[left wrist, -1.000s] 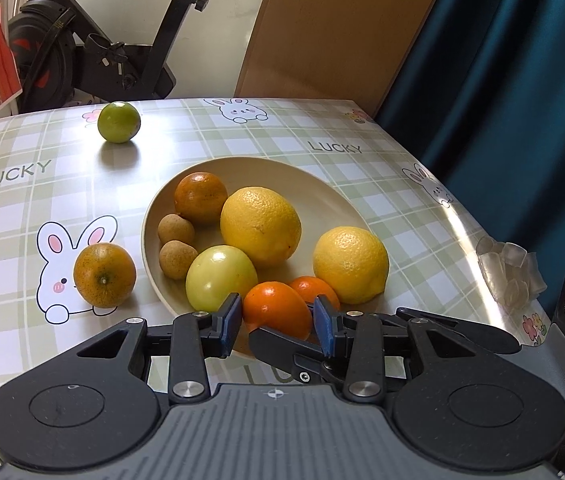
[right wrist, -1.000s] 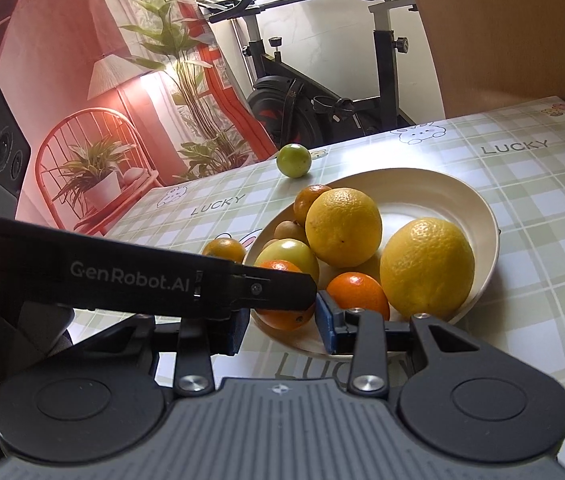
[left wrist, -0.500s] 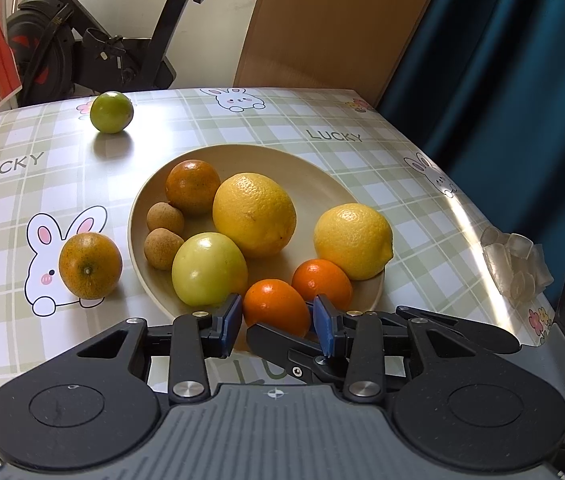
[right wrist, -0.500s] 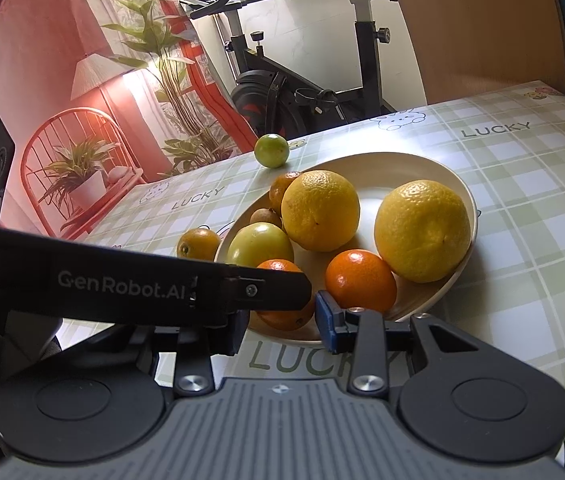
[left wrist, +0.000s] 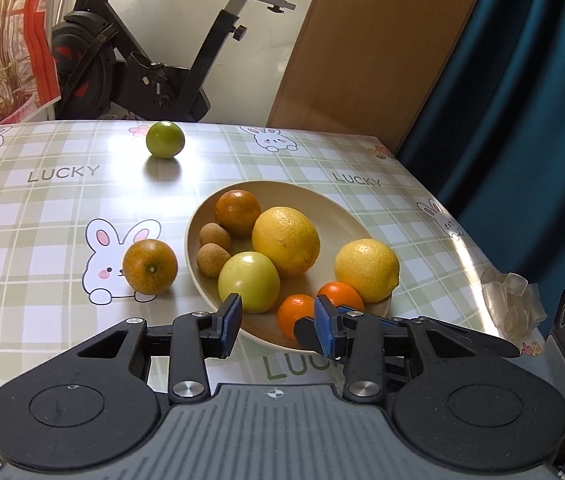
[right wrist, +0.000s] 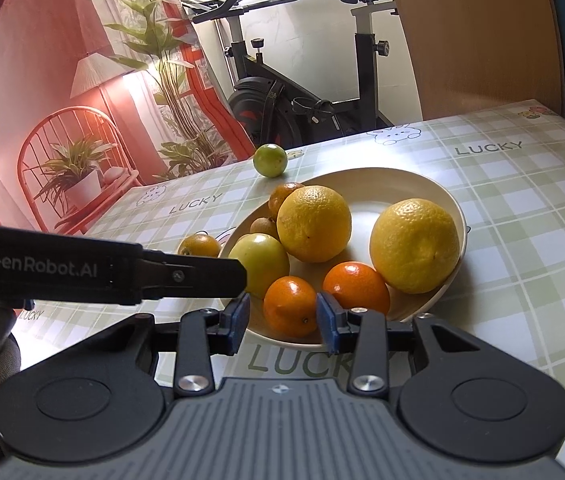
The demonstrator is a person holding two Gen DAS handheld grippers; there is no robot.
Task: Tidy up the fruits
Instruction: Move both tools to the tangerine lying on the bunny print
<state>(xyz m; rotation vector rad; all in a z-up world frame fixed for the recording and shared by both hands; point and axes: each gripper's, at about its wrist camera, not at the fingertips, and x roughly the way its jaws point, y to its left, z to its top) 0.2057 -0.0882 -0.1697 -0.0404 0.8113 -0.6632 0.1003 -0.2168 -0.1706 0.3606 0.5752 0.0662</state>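
1. The left gripper (left wrist: 276,326) hovered over the near rim of the plate (left wrist: 346,216), its jaws apart and holding nothing.
2. The right gripper (right wrist: 282,322) hung at the same near rim, jaws spread wide with a small orange (right wrist: 289,306) lying between the blue pads (right wrist: 238,320) but not pinched.
3. In the right wrist view the black side of the left gripper (right wrist: 122,274) crossed in from the left, just ahead of the right one.
4. A second small orange (right wrist: 356,282) sat just beside the first, near the plate's front rim.
5. A pale green apple (left wrist: 248,281) rested on the plate behind the left gripper, close against a big yellow orange (left wrist: 285,240) in the middle.
6. A lemon (left wrist: 366,270) lay toward the plate's right rim, near the second small orange.
7. Two small brown fruits (left wrist: 214,248) sat along the left rim, with a dark orange (left wrist: 237,213) behind them at the far side.
8. Off the plate, a greenish orange (left wrist: 150,267) stood on the table (left wrist: 42,208) just beside the plate's left rim, over a printed rabbit.
9. A green lime (left wrist: 165,139) stood alone near the table's far edge, well apart from the plate.
10. A clump of clear plastic (left wrist: 512,300) lay at the table's right edge.
11. An exercise bike (left wrist: 154,68) stood beyond the far edge.
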